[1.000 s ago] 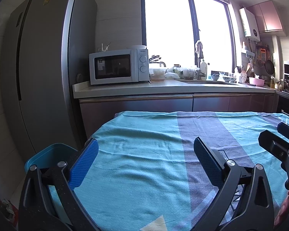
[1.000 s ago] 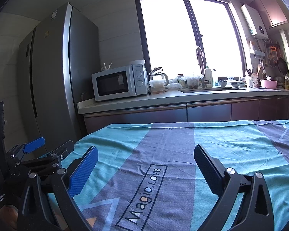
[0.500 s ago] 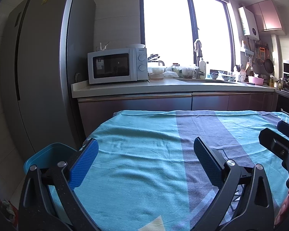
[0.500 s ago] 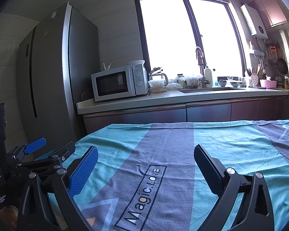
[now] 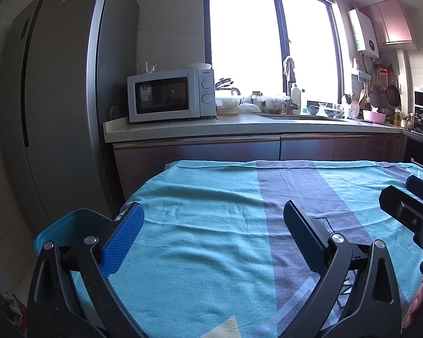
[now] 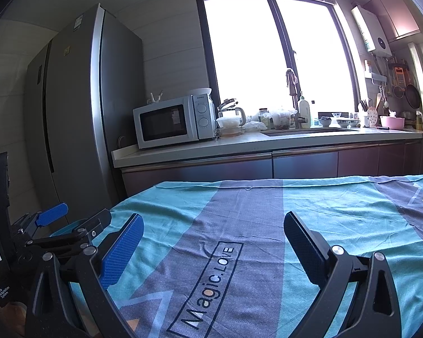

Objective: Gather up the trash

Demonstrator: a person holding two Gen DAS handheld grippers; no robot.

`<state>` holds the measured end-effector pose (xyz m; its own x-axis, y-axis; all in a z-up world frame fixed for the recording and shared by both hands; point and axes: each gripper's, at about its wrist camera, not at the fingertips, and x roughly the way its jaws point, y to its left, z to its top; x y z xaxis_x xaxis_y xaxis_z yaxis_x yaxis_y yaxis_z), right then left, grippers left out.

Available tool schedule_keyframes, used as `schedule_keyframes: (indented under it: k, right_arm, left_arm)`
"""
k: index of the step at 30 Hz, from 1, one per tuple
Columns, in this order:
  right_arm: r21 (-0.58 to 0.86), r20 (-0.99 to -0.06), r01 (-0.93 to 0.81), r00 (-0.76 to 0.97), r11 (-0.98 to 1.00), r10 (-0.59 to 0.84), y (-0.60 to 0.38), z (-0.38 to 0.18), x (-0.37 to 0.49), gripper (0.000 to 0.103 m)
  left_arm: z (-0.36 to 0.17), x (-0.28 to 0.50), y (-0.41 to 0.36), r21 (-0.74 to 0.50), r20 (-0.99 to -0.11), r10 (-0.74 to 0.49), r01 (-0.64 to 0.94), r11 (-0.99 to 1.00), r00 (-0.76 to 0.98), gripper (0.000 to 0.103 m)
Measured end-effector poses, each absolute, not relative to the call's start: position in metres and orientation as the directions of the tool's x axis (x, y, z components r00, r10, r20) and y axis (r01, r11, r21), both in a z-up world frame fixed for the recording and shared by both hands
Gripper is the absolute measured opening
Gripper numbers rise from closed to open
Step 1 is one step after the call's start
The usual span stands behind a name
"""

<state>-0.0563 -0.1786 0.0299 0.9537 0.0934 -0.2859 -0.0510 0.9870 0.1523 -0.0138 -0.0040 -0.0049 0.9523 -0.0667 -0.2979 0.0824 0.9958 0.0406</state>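
Here, both grippers hover above a table draped in a teal-and-grey striped cloth (image 5: 206, 225). The left gripper (image 5: 211, 235) has its blue-padded fingers spread wide with nothing between them; the right gripper (image 6: 213, 239) is likewise spread and empty, over the printed "Magic.LOVE" lettering (image 6: 208, 281). A teal plastic bin (image 5: 70, 225) sits at the lower left of the left wrist view, beside the table edge. No trash shows on the cloth. A white microwave (image 5: 169, 98) stands on the counter behind.

Tablecloth (image 5: 206, 239) lies bare; bin (image 5: 67, 225) flanks its left.
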Motion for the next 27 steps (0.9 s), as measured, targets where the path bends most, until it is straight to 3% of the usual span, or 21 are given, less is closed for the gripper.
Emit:
schedule_keyframes:
  k: [27]
  right_arm:
    - [0.159, -0.294, -0.047, 0.951, 0.986, 0.092, -0.1805, 0.0260, -0.0567, 0.096]
  left_arm:
    - [-0.0084, -0.0159, -0.0060, 0.042, -0.303, -0.068, 0.084, 0.996, 0.951, 0.097]
